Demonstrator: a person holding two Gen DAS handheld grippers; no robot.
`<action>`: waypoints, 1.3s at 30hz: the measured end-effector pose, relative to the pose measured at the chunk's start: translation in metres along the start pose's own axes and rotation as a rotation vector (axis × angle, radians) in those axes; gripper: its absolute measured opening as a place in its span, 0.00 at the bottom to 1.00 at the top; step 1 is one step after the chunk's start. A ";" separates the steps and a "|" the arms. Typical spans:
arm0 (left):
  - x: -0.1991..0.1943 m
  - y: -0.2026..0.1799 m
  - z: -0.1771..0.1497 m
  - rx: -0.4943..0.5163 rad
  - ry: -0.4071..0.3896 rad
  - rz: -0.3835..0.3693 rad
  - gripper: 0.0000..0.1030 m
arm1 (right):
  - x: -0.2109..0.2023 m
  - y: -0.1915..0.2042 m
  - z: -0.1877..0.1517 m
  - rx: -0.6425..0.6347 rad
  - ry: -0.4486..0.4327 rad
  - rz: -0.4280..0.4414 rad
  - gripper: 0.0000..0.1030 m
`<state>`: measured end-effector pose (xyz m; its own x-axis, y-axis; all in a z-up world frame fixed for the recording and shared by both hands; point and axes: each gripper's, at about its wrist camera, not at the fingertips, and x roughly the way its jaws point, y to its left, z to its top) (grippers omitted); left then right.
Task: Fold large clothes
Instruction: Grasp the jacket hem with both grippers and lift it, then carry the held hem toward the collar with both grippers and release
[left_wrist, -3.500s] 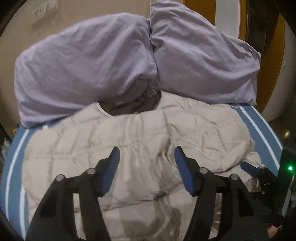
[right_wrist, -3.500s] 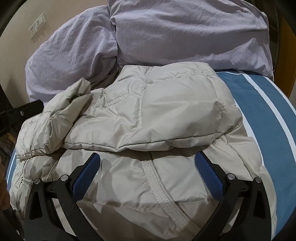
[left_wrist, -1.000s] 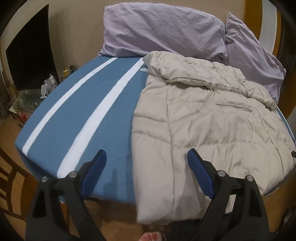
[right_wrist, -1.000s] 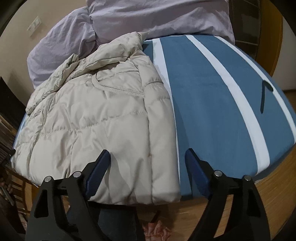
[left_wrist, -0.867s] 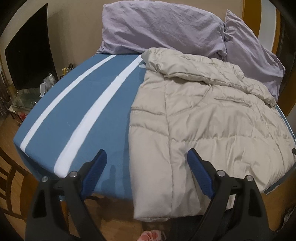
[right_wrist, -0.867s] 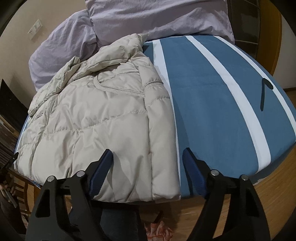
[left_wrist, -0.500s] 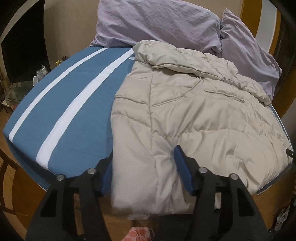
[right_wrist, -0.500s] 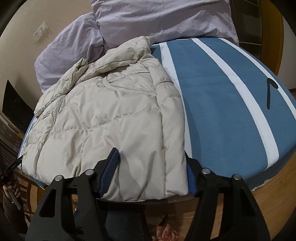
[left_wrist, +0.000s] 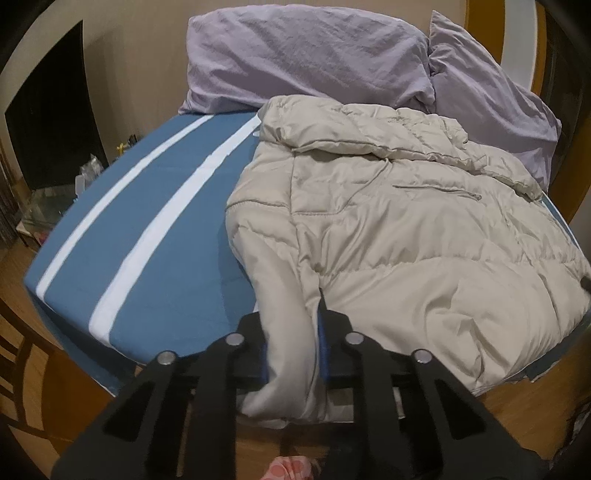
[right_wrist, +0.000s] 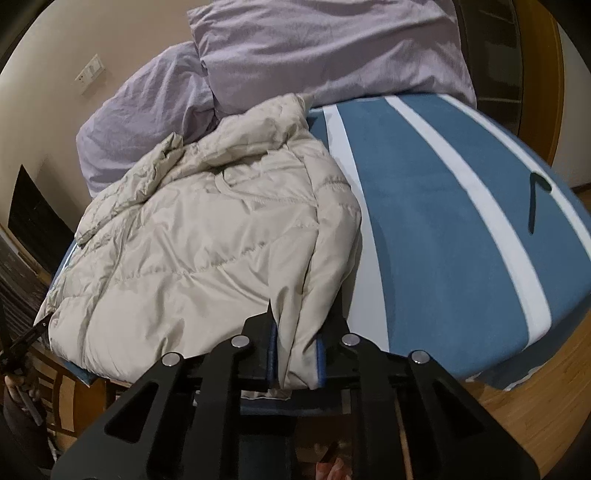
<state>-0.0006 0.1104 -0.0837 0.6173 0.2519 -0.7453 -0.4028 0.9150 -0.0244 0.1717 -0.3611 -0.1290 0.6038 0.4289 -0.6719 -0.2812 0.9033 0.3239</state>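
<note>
A beige quilted puffer jacket (left_wrist: 406, 229) lies on the blue bed with its sides folded in and its hem at the near edge. My left gripper (left_wrist: 291, 332) is shut on the jacket's near left hem corner. In the right wrist view the same jacket (right_wrist: 207, 243) shows, and my right gripper (right_wrist: 295, 343) is shut on its near right hem corner. Both corners bunch between the blue pads. The collar end lies against the pillows.
The blue bedsheet with white stripes (left_wrist: 147, 229) (right_wrist: 443, 206) spreads beside the jacket. Two lilac pillows (left_wrist: 306, 55) (right_wrist: 325, 48) stand at the headboard. Wooden floor lies below the bed edge. A dark chair (left_wrist: 14, 354) stands at left.
Both grippers moved in on the jacket's hem and closed from wide open onto its two near corners. The hem fabric is now pinched and lifted slightly.
</note>
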 end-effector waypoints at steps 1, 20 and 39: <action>-0.002 0.000 0.001 0.000 -0.003 0.000 0.16 | -0.003 0.001 0.003 -0.001 -0.010 0.000 0.15; -0.026 -0.011 0.115 0.000 -0.201 0.062 0.13 | -0.015 0.068 0.102 -0.164 -0.190 -0.124 0.14; 0.031 -0.031 0.246 -0.014 -0.234 0.139 0.12 | 0.061 0.092 0.213 -0.159 -0.199 -0.204 0.15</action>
<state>0.1973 0.1674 0.0580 0.6943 0.4421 -0.5679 -0.5025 0.8627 0.0572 0.3413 -0.2531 0.0012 0.7893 0.2433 -0.5637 -0.2427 0.9670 0.0775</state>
